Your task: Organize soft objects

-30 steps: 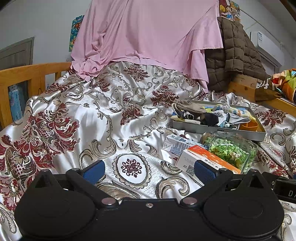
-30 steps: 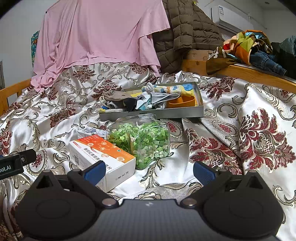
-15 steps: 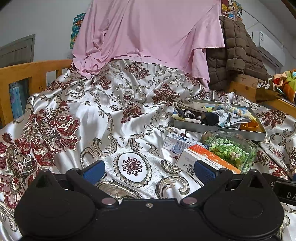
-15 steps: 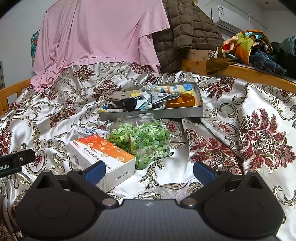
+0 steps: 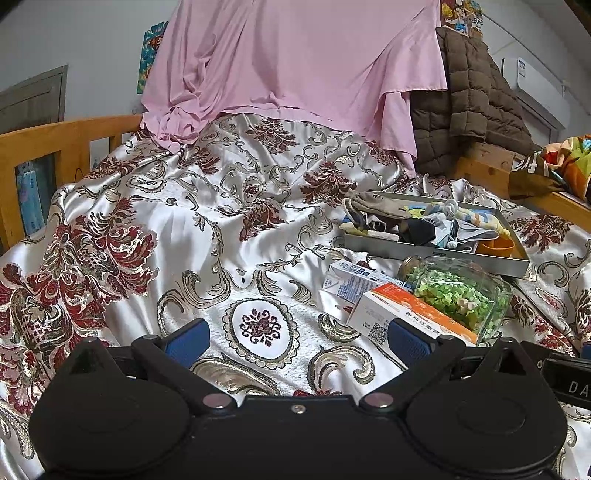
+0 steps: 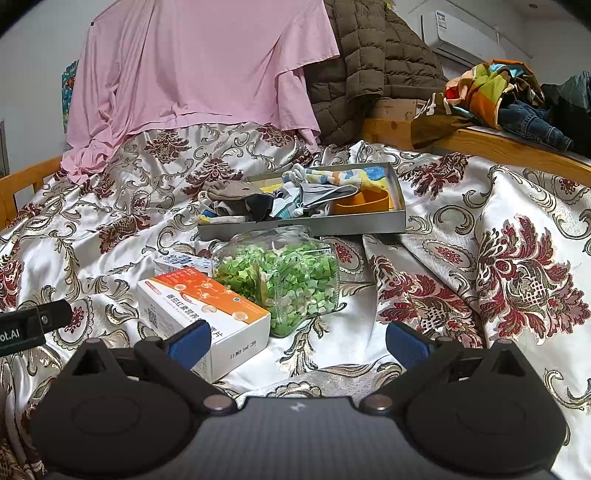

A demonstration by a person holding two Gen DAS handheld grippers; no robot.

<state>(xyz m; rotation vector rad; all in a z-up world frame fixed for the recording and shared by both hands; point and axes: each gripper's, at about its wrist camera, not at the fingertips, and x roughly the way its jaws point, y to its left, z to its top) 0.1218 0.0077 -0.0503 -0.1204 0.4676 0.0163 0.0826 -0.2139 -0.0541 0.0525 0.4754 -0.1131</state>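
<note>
Right wrist view: the right gripper (image 6: 297, 341) hangs low over the bed with its blue-padded fingers (image 6: 188, 341) spread wide and nothing between them. Just ahead of its left finger lies an orange-and-white carton (image 6: 207, 308), and touching that box, straight ahead, a clear glass jar of green bits (image 6: 284, 277) lies on its side; a small blue-and-white box (image 6: 181, 260) sits just behind the carton. Farther ahead, beyond the jar, a grey metal tray (image 6: 306, 223) holds the soft objects (image 6: 295, 195): a heap of socks and small cloths, with an orange bowl (image 6: 364, 201) at its right end. In the left wrist view, the left gripper (image 5: 297, 339) is likewise wide open and empty above a bare stretch of the cover, so the carton, jar and tray (image 5: 436, 254) all lie ahead and to its right. Everything rests on a shiny silver bedspread (image 6: 461, 236) with dark red and gold flowers. At the far end a pink sheet (image 6: 192, 74) and a brown quilted jacket (image 6: 369, 62) hang down, a wooden bed rail (image 5: 44, 136) runs on the left, and bright clothes (image 6: 495, 92) are piled on a wooden ledge far right, below a wall air conditioner (image 6: 450, 33).
</note>
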